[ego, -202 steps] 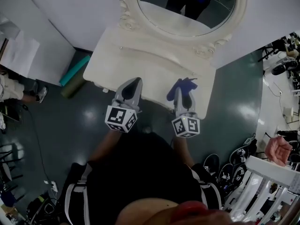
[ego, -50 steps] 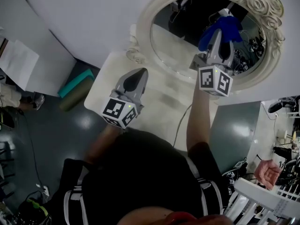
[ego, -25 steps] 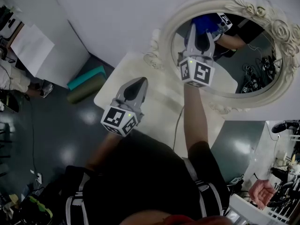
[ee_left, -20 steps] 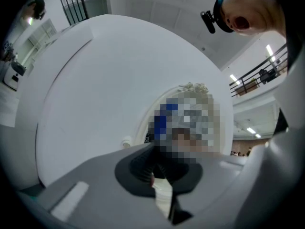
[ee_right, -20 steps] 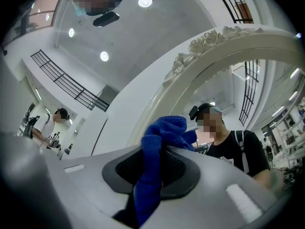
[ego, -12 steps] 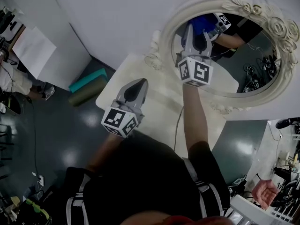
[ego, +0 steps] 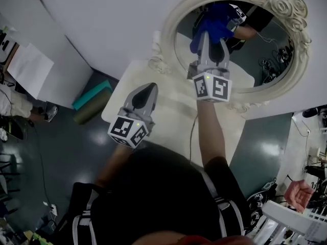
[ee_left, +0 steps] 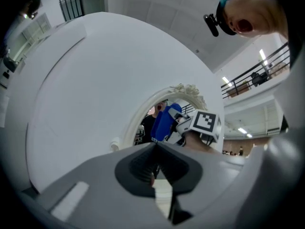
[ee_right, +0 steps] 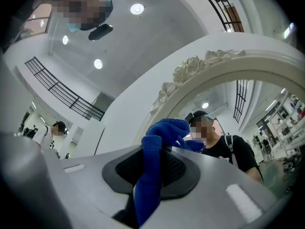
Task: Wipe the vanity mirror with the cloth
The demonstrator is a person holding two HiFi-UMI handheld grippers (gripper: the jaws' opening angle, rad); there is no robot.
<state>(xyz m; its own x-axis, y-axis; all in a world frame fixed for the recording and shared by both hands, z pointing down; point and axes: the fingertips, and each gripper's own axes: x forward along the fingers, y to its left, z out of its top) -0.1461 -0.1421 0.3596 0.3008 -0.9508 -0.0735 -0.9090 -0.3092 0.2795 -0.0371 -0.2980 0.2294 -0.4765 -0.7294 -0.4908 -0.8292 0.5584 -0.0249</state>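
The oval vanity mirror (ego: 265, 45) in its carved cream frame (ego: 286, 6) stands on a cream dressing table (ego: 168, 106). My right gripper (ego: 210, 37) is raised to the left part of the glass, shut on a blue cloth (ego: 212, 22) that bunches past its tips against the mirror. The same cloth (ee_right: 155, 151) fills the right gripper view, with the frame (ee_right: 200, 70) arching above. My left gripper (ego: 144, 93) hovers over the table's left part, shut and holding nothing. In the left gripper view the left gripper (ee_left: 155, 168) points at the mirror (ee_left: 164, 118) and the cloth (ee_left: 164, 125).
A white wall (ego: 107, 19) backs the table. A teal roll (ego: 92, 96) and a darker roll lie on the dark floor left of the table. White boards (ego: 30, 68) lean at far left. A white rack (ego: 301, 223) and another person's hand (ego: 299, 193) are at lower right.
My right gripper lifted the blue cloth from the table front up to the mirror and swept it from the right side of the glass to the left. The left gripper stayed put.
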